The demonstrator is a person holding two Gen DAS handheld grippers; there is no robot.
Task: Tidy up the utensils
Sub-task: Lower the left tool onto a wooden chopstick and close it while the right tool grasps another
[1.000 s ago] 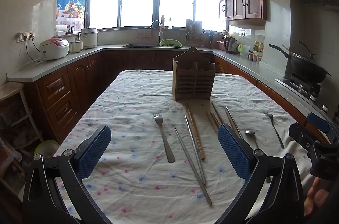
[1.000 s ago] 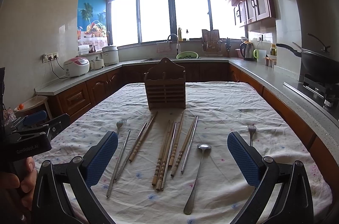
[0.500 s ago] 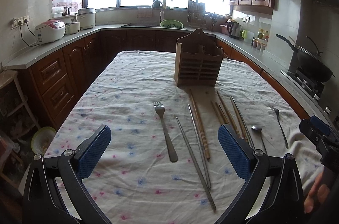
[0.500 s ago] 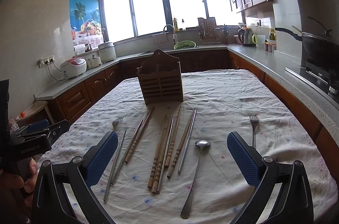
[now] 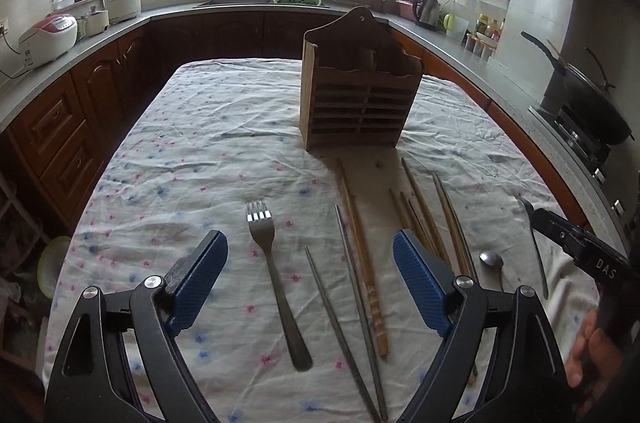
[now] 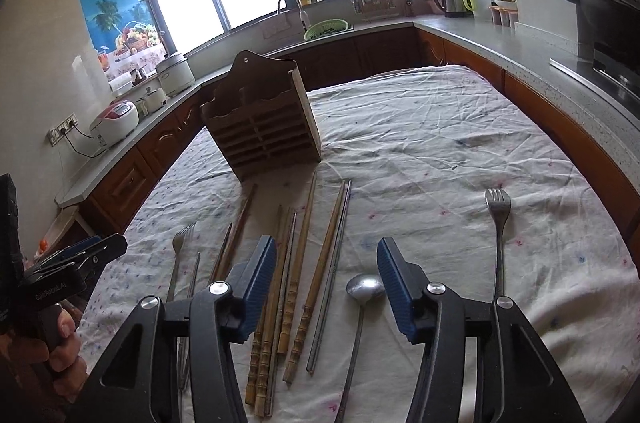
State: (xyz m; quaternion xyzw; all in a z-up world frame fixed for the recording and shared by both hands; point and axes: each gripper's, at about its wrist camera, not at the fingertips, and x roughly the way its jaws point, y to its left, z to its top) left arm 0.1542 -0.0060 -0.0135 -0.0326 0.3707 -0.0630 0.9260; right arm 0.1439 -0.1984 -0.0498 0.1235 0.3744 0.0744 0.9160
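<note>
Each gripper, left gripper and right gripper, has black angular arms, silver screws, blue textured pads and white lettering.

A slatted wooden utensil holder stands far on the cloth-covered desk. Near it, wooden and metal chopsticks lie side by side, a steel fork to their left. A steel spoon lies right of them, and a second steel fork farther right.

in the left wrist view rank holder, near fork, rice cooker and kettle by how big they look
1. holder
2. fork, though nearness inflates it
3. rice cooker
4. kettle
</note>
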